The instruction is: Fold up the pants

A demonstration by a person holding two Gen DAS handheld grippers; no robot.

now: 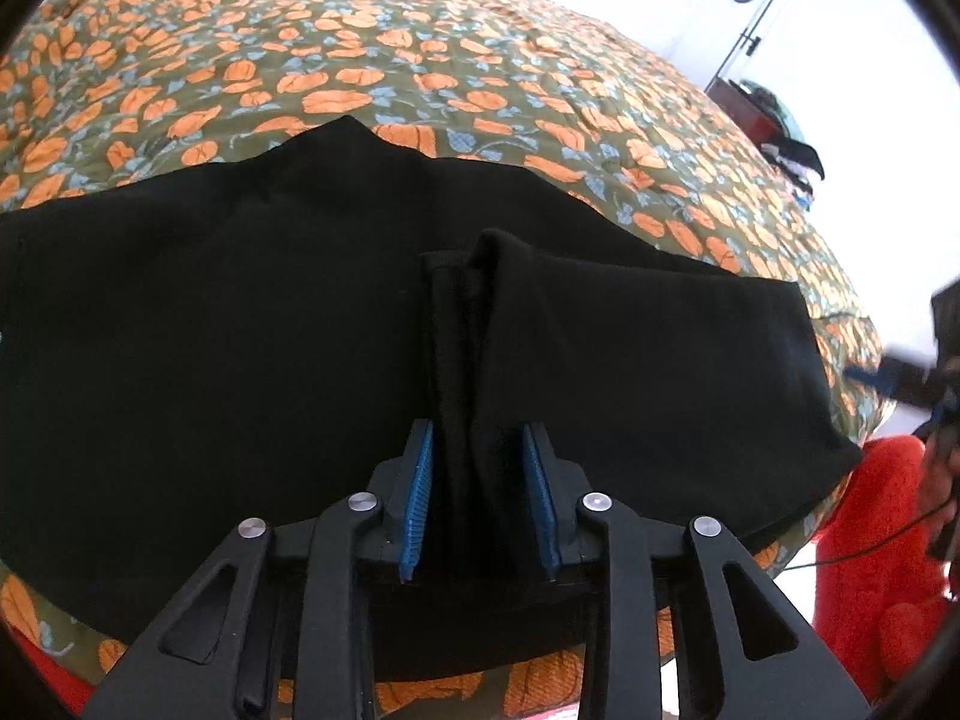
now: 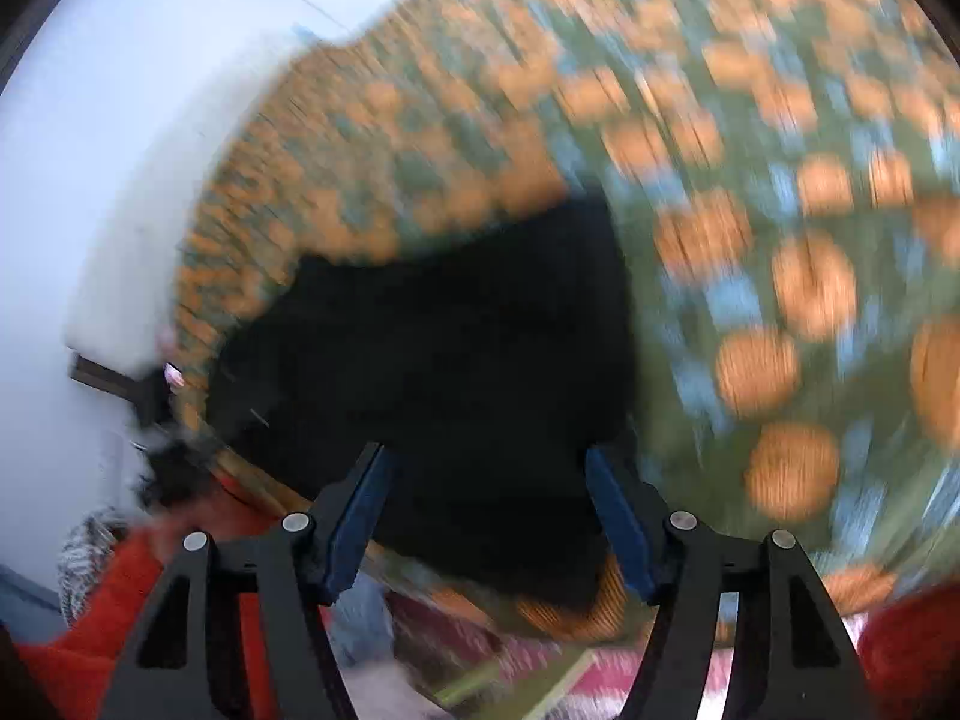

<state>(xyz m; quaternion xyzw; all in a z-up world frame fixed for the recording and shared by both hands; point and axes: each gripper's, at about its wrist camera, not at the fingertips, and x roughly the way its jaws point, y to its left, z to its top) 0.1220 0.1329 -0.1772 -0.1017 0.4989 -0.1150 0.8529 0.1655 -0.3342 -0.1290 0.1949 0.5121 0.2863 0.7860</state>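
Black pants (image 1: 210, 330) lie spread across a bed with an orange-and-green floral cover (image 1: 360, 60). My left gripper (image 1: 478, 438) is shut on a bunched fold of the pants fabric, which stands up between its blue pads (image 1: 420, 480). In the blurred right wrist view the pants (image 2: 450, 360) lie ahead near the bed's edge. My right gripper (image 2: 486, 468) is open and empty, just above the near edge of the pants. The right gripper also shows at the far right of the left wrist view (image 1: 900, 378), off the pants.
The bed's edge (image 1: 852, 324) drops off at the right. A person in a red garment (image 1: 882, 540) stands beside it. A white wall and a door (image 1: 750, 0) lie beyond, with a dark cabinet holding clothes (image 1: 774, 126).
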